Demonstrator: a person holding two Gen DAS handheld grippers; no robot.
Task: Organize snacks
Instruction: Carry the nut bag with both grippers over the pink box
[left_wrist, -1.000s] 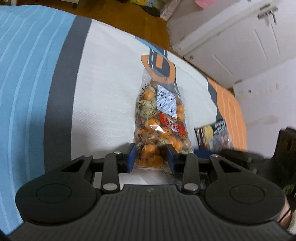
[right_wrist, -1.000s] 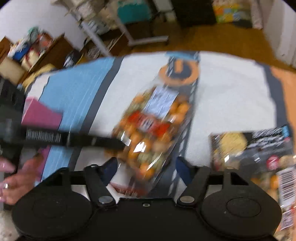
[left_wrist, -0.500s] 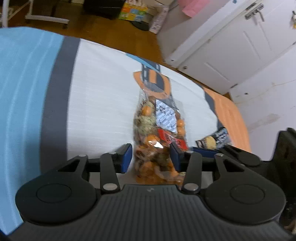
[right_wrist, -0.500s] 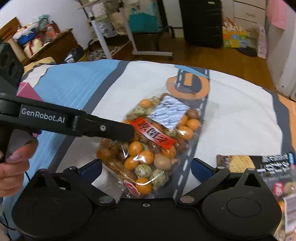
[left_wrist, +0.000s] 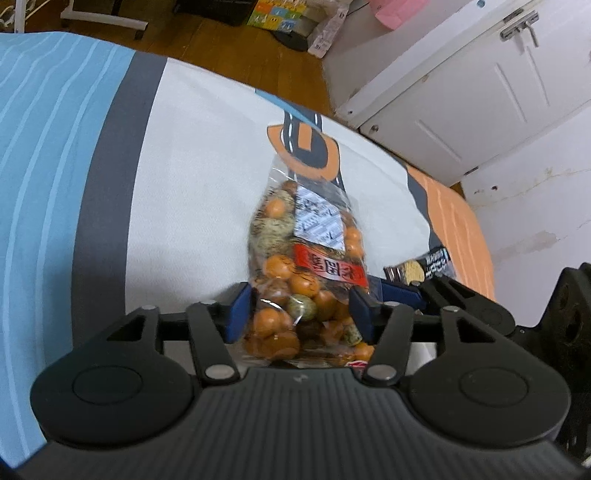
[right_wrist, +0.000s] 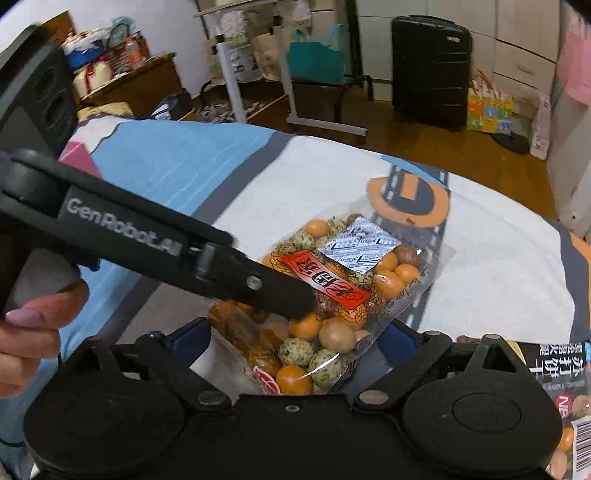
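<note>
A clear bag of orange and speckled round snacks (left_wrist: 306, 266) with a red label is lifted off the bed, its lower end between my left gripper's (left_wrist: 301, 314) blue pads, which are shut on it. In the right wrist view the same bag (right_wrist: 332, 295) hangs in front of my right gripper (right_wrist: 295, 343), whose jaws are wide open on either side of its lower end. The left gripper's arm (right_wrist: 147, 240) crosses that view from the left. A dark packet of snacks (right_wrist: 565, 387) lies at the right on the bed; it also shows in the left wrist view (left_wrist: 424, 266).
The bed cover (left_wrist: 184, 166) is white with blue, grey and orange bands. White cabinet doors (left_wrist: 461, 81) stand beyond the bed. A black suitcase (right_wrist: 428, 70), a wheeled table (right_wrist: 288, 74) and bags stand on the wooden floor. A pink box (right_wrist: 81, 162) lies at the left.
The left gripper has closed on the bag's lower end and lifted it off the bed. The right gripper has come closer, its open jaws now flanking the bag.
</note>
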